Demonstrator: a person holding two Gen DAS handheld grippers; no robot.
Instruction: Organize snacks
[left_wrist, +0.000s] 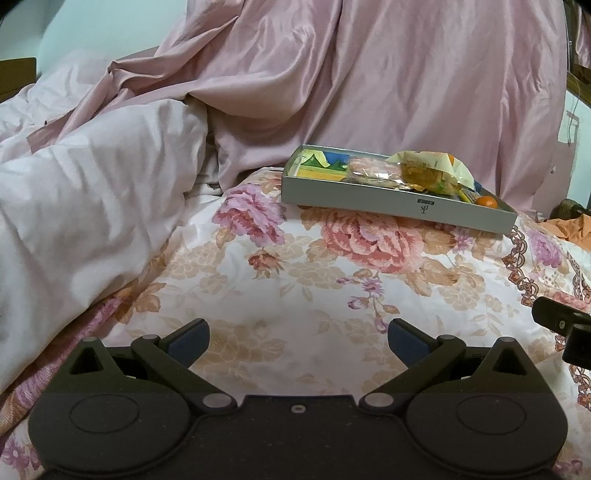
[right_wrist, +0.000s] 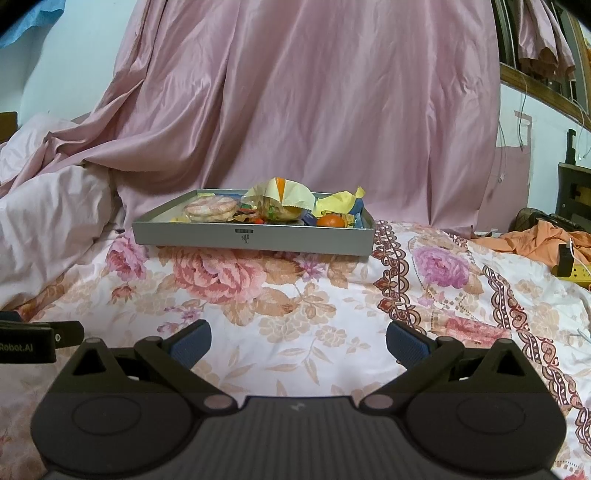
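Right wrist view shows the right tool (right_wrist: 298, 341) spread wide and empty over the floral bed (right_wrist: 332, 306); the left tool (left_wrist: 298, 341) likewise, both well short of the grey snack tray (right_wrist: 255, 240).

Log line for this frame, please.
left gripper open, empty | right gripper open, empty | snacks in grey box on floral bedspread

Matt grey box (right_wrist: 255, 238), glossy pink satin (right_wrist: 314, 110)
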